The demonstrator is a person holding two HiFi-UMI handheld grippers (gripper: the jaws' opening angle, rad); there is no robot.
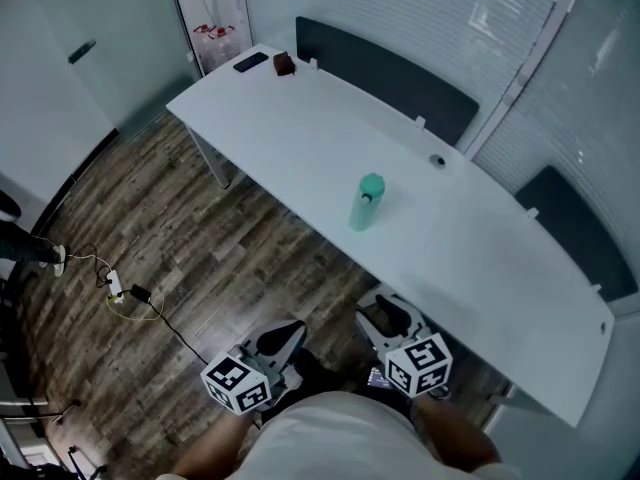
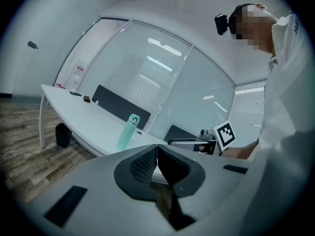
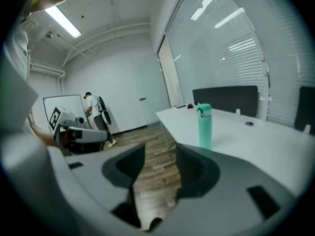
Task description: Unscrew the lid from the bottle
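Note:
A teal bottle [image 1: 366, 204] with its teal lid [image 1: 372, 184] on stands upright near the middle of the long white table [image 1: 300, 128]. Both grippers hang low in front of the table's near edge, well short of the bottle. My left gripper [image 1: 287, 336] is shut, its dark pads meeting with nothing between them [image 2: 156, 157]; the bottle [image 2: 127, 132] shows beyond it. My right gripper [image 1: 386, 314] is open, with only floor visible in the gap [image 3: 160, 168], and the bottle [image 3: 204, 126] stands ahead, slightly to the right.
A dark phone [image 1: 250, 62] and a small brown object [image 1: 284, 64] lie at the table's far end. Dark partition panels [image 1: 390, 76] line its back edge, near a cable grommet [image 1: 436, 161]. Cables [image 1: 128, 294] trail on the wood floor. A person [image 3: 91, 110] stands far off.

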